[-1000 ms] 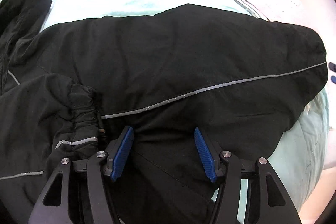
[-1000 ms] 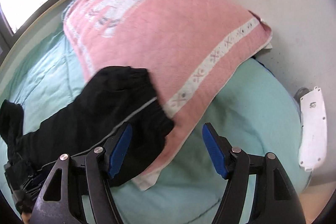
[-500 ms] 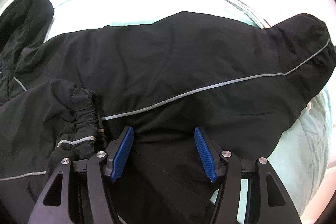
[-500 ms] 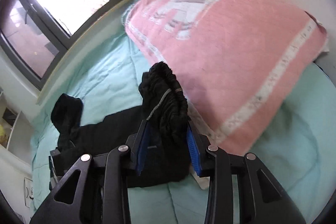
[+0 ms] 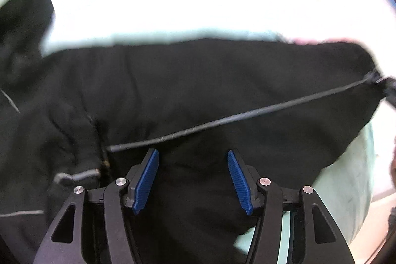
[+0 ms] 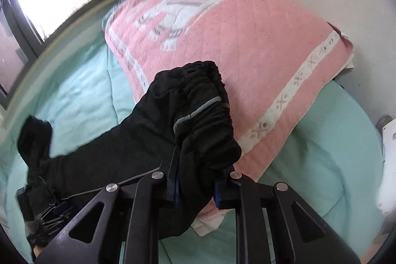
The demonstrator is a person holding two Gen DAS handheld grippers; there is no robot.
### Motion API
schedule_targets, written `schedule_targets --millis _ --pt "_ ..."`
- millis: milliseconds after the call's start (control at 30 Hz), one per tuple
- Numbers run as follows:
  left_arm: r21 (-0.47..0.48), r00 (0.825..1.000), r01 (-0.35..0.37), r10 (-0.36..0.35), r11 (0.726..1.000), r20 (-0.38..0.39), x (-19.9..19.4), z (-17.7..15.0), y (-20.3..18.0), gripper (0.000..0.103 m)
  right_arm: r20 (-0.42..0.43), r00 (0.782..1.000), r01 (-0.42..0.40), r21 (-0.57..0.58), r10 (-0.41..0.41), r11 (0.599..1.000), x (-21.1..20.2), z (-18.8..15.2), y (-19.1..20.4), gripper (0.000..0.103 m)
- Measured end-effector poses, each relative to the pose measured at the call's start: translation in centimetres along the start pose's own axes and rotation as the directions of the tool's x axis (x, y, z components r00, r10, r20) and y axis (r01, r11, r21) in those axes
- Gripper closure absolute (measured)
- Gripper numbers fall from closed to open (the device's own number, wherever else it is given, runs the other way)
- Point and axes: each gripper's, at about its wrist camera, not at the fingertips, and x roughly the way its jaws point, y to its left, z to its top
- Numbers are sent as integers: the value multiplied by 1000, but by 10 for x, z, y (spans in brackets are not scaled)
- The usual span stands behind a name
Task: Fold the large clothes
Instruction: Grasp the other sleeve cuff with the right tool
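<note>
A second ago our right hand-held gripper (image 6: 195, 186) gaped beside the jacket (image 6: 138, 147); now it closes on the cuff (image 6: 205, 120). Our left hand-held gripper (image 5: 193, 182) stays released.

A bed (image 6: 321, 165) covered with a pale mint-green quilt carries everything here, and it runs up to a wall with a window on one side. A pink blanket (image 6: 247, 46) with a white animal picture and a white patterned border lies spread over the far part of the quilt. A black jacket (image 6: 123, 147) with thin grey piping lies stretched across the quilt, its gathered cuff end raised over the blanket's near edge.
</note>
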Motion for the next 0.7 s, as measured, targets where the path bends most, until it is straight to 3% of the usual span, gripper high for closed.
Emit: schedule_targets --millis 100,233,300,433,600,700 --pt "20 1000 -17 17 1000 -7 -1 3 -1 44 -50 999 7 -10 -7 1000 13 -2 18 83" --pt "-2 994 93 -93 996 57 -46 1 13 44 -29 992 -126 -61 125 990 -17 -2 65 84" --pt "-10 990 98 -96 995 106 -78 -2 27 44 -30 981 -192 -127 190 973 -33 -6 112 84" --pt "-58 978 58 -45 997 204 -147 -14 76 44 -44 961 -275 -217 273 937 -49 -17 195 84" --pt "-131 966 -52 83 990 243 -196 -33 146 44 -115 932 -362 -338 343 869 -49 -59 308 84" --pt "-185 961 -69 115 980 251 -213 -49 180 44 -186 909 -417 -376 373 827 -38 -85 370 84"
